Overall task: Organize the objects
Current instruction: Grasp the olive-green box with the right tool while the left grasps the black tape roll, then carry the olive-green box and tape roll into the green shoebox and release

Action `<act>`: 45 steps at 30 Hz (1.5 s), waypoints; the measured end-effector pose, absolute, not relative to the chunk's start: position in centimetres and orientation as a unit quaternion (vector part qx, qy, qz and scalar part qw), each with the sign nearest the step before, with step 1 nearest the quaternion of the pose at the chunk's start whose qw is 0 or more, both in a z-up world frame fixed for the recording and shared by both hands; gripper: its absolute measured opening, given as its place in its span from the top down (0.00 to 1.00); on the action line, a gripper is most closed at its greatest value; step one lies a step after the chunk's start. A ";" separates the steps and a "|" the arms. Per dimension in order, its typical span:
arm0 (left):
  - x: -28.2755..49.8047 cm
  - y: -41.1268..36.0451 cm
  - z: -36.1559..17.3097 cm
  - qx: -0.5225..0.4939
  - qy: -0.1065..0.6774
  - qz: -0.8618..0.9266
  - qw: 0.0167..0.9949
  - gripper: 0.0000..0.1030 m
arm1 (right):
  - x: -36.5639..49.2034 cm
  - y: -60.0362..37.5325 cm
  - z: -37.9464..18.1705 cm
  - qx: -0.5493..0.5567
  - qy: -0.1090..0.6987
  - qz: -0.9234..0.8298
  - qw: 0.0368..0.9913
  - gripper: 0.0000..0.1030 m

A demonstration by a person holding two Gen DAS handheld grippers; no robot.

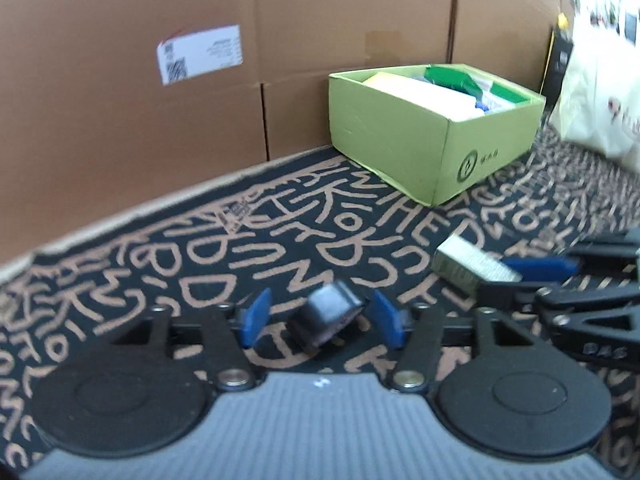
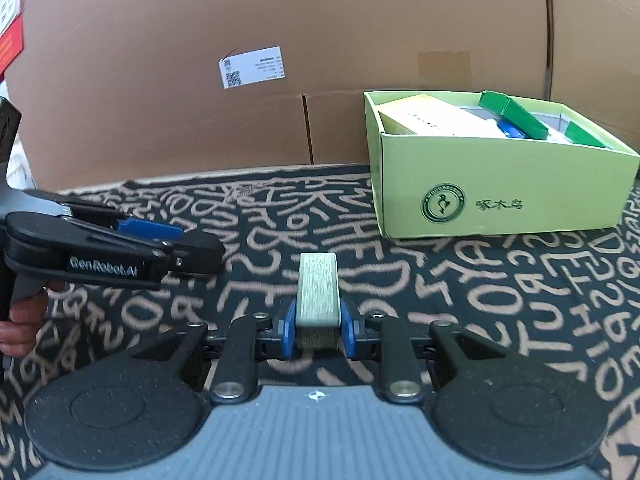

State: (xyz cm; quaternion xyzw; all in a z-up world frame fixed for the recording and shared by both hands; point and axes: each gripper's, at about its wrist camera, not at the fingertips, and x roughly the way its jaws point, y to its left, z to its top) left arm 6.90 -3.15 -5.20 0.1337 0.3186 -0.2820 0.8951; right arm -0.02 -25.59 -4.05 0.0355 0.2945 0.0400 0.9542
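While grips stand as shown, the risks are listed:
Dark item: a small dark blue-black blocky object (image 1: 328,318) is seen tilted between the blue pads of the left gripper (image 1: 320,320); jaws about half open, contact on the right pad only judged, so it may drop onto the black patterned cloth (image 1: 200,256).
Slim box: a pale grey-green rectangular carton (image 2: 318,292) is clamped at its near end by the nearly closed right gripper (image 2: 318,330); a pivot or slip is possible.
Green box: the open light-green cardboard box (image 2: 500,184) is nearly full; a collision with its rim or contents is possible.
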 end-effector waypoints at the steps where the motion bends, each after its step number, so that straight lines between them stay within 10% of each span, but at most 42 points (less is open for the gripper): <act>1: 6.9 -3.4 -5.1 0.140 0.316 -0.279 0.896 0.39 | -0.2 -25.5 -4.0 0.034 0.292 0.041 0.955 0.68; 4: 7.0 -3.5 -4.9 0.138 0.327 -0.291 0.888 0.44 | -0.4 -25.5 -3.9 0.036 0.285 0.040 0.957 0.47; 18: 7.2 -3.8 -5.7 0.122 0.352 -0.288 0.882 0.53 | 0.5 -24.9 -4.0 0.018 0.283 0.041 0.958 0.47; 30: 7.4 -3.4 -5.0 0.048 0.396 -0.224 0.889 0.79 | 1.2 -24.9 -4.7 0.028 0.297 0.043 0.954 0.73; 45: 6.4 -4.4 -4.6 0.058 0.406 -0.191 0.892 0.81 | -0.2 -25.9 -4.6 0.074 0.286 0.077 0.952 0.74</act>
